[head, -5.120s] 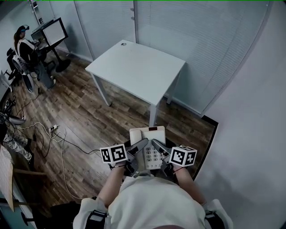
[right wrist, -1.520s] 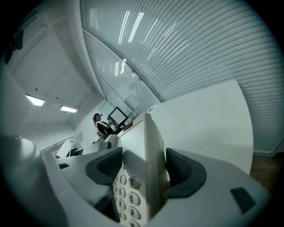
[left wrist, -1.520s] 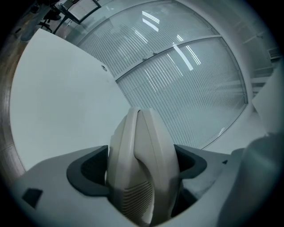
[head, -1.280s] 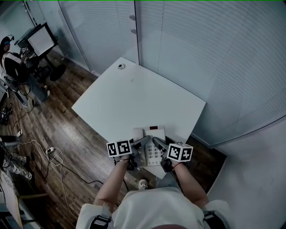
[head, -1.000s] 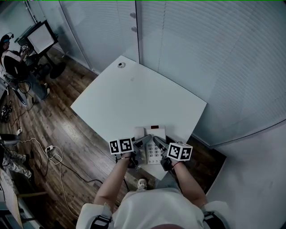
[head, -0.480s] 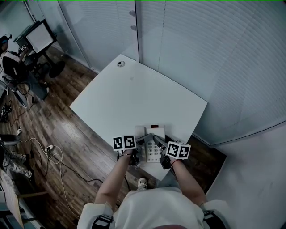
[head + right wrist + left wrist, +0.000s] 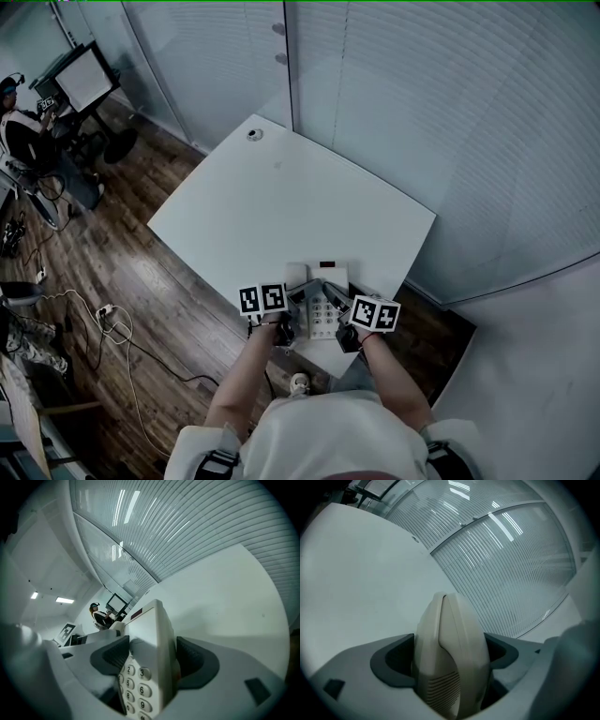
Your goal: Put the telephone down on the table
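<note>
A cream desk telephone (image 7: pixel 321 300) with a number keypad hangs level over the near edge of the white table (image 7: pixel 281 202), held from both sides. My left gripper (image 7: pixel 297 298) is shut on its handset side; in the left gripper view the handset (image 7: pixel 451 653) fills the gap between the grey jaws of that gripper (image 7: pixel 451 663). My right gripper (image 7: pixel 333 302) is shut on the keypad side; the right gripper view has the telephone's body and keys (image 7: pixel 146 667) pinched by this gripper (image 7: pixel 150 660). Whether the telephone's base touches the tabletop is hidden.
A small round fitting (image 7: pixel 254 135) sits at the table's far corner. A ribbed glass wall (image 7: pixel 422 112) runs behind and right of the table. Wood floor with cables (image 7: pixel 112 319) lies to the left. A seated person (image 7: pixel 19 127) and a monitor (image 7: pixel 84 82) are far left.
I have walked from a few steps away up to the table. Over the last second the telephone and both grippers shifted slightly forward and lower over the table's near edge.
</note>
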A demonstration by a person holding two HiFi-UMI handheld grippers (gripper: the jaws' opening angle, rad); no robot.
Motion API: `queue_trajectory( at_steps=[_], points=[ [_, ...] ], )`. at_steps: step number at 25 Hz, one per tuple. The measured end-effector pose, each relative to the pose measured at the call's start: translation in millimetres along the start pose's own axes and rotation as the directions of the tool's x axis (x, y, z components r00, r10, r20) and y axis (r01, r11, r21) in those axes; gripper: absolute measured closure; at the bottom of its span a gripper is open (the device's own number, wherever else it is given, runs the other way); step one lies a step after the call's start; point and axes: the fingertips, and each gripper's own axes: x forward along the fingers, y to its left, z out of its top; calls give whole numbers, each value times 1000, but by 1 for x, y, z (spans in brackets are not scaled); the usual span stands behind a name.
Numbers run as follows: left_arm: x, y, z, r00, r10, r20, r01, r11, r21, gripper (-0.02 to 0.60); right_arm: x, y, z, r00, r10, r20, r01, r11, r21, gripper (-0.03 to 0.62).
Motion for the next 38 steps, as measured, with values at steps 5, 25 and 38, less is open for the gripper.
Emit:
queue_trajectory(
  at_steps=[5, 25, 38],
  points=[
    [0, 1, 0, 1000, 15, -16, -14, 1000, 25, 150, 1, 1, 1, 1000, -1, 0, 1, 1000, -7, 281],
    [-23, 7, -13, 989, 146, -9, -146, 989, 27, 150, 0, 2, -3, 993, -116, 4, 116, 990, -85, 283],
    [-60, -13, -33, 993, 111, 41, -114, 992, 59, 155, -44, 17, -4, 980, -149, 135, 154, 988, -26, 327]
  ],
)
